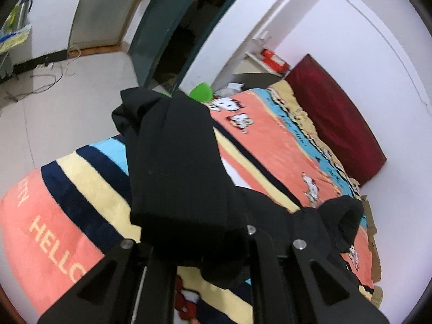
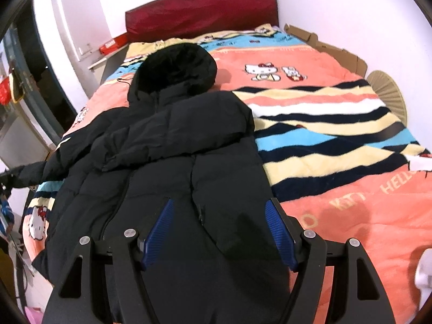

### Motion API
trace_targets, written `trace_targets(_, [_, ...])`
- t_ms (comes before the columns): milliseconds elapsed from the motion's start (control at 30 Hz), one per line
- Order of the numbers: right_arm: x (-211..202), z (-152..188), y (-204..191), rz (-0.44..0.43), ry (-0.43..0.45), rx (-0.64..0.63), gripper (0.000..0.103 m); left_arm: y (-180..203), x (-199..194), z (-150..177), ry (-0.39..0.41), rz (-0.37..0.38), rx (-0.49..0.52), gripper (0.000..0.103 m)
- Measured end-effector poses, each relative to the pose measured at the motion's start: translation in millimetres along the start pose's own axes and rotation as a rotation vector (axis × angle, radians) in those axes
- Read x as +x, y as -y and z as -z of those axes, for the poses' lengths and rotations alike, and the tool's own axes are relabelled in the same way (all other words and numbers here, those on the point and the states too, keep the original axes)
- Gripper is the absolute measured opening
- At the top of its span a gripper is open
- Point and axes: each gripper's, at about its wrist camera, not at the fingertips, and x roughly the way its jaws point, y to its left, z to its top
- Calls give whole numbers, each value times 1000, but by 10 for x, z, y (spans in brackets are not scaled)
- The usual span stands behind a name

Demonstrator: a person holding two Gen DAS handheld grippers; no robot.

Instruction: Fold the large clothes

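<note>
A black hooded puffer jacket (image 2: 172, 145) lies front up on the left half of a bed, hood (image 2: 178, 64) toward the headboard, one sleeve folded across its chest. My right gripper (image 2: 220, 216) is open just above the jacket's lower body, blue pads (image 2: 159, 226) spread wide. My left gripper (image 1: 197, 245) is shut on the jacket's other sleeve (image 1: 175, 167), which hangs draped over the fingers and hides their tips. That sleeve is lifted above the blanket. The hood also shows in the left wrist view (image 1: 343, 218).
The bed carries a striped pink Hello Kitty blanket (image 2: 337, 140) and has a dark red headboard (image 2: 199, 13). Cardboard (image 2: 324, 46) and a straw fan (image 2: 388, 91) lie along the wall side. A bedside shelf with a red box (image 2: 113, 44), a dark doorway (image 1: 172, 43) and floor cables (image 1: 46, 81) are nearby.
</note>
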Motion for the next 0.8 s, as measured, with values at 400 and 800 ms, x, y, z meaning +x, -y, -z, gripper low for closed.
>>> trace_targets(400, [-143,197,449,-41,47,56,70,1197,-571,424,12,103,178,10])
trace_targets(800, [-163,219,962,-69,108,163,70,2882,-694,1245,-44,244,379,10])
